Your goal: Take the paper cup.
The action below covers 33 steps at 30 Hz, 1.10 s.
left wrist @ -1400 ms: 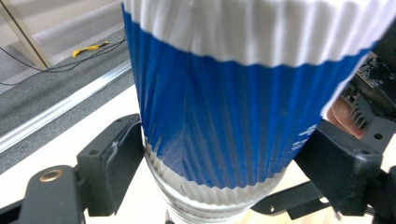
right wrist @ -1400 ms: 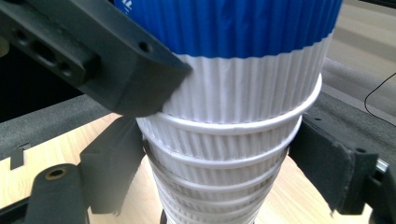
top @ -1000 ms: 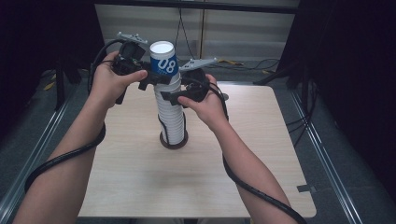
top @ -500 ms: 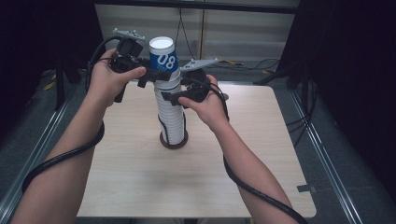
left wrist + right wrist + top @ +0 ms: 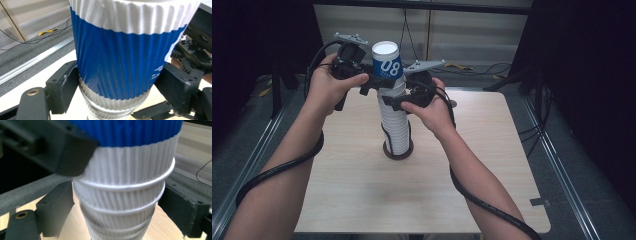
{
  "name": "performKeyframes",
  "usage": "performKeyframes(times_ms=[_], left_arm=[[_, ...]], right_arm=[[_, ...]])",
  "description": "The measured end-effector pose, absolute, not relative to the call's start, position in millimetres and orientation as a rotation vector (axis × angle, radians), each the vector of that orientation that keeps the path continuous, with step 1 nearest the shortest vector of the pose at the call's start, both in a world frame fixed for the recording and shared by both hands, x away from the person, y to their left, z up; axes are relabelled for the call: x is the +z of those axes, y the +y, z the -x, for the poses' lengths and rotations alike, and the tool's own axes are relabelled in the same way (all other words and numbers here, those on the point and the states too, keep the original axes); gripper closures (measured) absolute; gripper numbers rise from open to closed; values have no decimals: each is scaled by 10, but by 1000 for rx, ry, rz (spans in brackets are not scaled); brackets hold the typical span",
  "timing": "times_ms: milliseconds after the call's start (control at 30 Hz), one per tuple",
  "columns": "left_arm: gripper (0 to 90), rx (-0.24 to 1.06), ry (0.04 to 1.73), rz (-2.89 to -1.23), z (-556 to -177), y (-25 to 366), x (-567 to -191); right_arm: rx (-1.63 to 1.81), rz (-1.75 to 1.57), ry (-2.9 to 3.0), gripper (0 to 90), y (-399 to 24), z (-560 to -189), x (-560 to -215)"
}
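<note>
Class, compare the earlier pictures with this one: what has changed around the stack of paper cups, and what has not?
The right gripper has just been opening its jaws, which now flank the white ribbed cup stack loosely. The left gripper stays clamped on the blue-and-white ribbed paper cup; the hands haven't visibly moved.

Pale wooden table [image 5: 492,165] on grey floor [image 5: 582,165], black curtains [image 5: 592,60] at the sides, cables [image 5: 472,67] behind.

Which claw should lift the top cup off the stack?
Left. The left claw is clamped on the blue cup; the right claw, jaws just opened, flanks the stack below without pressing.
</note>
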<state>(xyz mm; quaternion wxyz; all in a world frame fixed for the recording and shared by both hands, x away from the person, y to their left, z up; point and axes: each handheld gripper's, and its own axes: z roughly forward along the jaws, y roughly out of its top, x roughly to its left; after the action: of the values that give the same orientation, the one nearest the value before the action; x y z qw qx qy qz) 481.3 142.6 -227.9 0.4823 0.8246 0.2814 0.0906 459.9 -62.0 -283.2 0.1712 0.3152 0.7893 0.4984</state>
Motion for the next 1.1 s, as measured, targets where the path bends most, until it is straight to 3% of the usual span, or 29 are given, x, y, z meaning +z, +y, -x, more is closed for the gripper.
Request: performKeyframes(times_ms=[1100], left_arm=[[208, 212, 693, -2025, -4824, 1415, -2305]], right_arm=[[1409, -876, 2238, 105, -592, -4596, -2773]])
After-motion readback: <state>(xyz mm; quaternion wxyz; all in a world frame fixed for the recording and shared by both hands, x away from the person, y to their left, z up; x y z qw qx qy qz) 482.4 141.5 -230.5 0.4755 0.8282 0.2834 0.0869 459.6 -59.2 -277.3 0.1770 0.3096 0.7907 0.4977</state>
